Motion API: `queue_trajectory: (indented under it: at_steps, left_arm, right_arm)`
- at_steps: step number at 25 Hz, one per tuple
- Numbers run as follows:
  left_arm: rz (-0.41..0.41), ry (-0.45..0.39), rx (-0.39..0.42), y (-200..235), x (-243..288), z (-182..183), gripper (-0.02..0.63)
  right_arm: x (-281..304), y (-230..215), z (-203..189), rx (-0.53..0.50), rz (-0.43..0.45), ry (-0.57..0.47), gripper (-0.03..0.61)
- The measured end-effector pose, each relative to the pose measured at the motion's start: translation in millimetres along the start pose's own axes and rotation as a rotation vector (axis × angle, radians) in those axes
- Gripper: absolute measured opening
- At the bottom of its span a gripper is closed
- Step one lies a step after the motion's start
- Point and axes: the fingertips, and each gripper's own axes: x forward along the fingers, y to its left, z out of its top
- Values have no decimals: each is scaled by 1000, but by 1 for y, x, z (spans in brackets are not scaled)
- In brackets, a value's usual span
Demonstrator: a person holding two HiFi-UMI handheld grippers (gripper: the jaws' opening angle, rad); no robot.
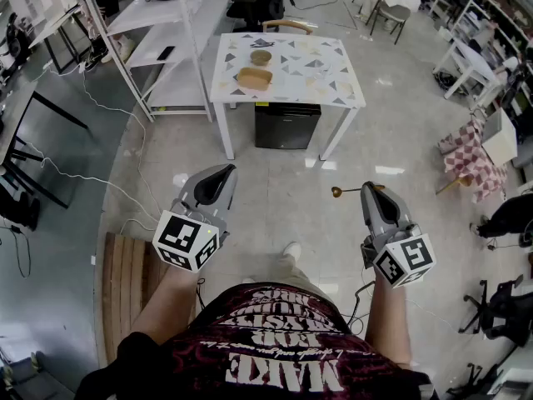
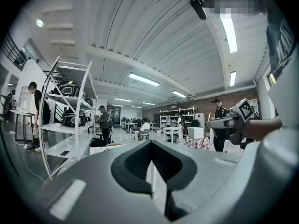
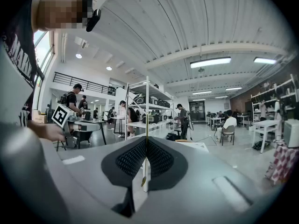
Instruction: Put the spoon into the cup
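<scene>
My right gripper [image 1: 372, 192] is shut on the thin handle of a brass-coloured spoon [image 1: 346, 191], whose bowl sticks out to the left over the floor. In the right gripper view the handle [image 3: 146, 125] stands as a thin upright line pinched between the black pads. The left gripper [image 1: 223, 173] is held level with its jaws together and nothing in them. A brown cup [image 1: 261, 57] stands on the white patterned table [image 1: 333, 73] far ahead, beside a wooden dish [image 1: 254, 78]. Both grippers hover well short of the table.
A black box [image 1: 287, 125] sits under the table. White metal shelving [image 1: 166, 48] stands to the table's left, a wooden pallet [image 1: 125, 282] lies at my lower left, and cables cross the floor. Chairs and other people are farther back.
</scene>
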Motion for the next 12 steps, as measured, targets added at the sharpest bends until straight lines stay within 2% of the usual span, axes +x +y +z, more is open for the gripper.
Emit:
queue_trajectory:
  at_steps: [6,12]
  left_arm:
    - [8,4,-4,4,26,2,0]
    - [10,50,-23,14,51,-14,0]
  right_arm:
    - [20,-19,0,-3,32,19,31]
    - [42,-39,-6,37,44,30,31]
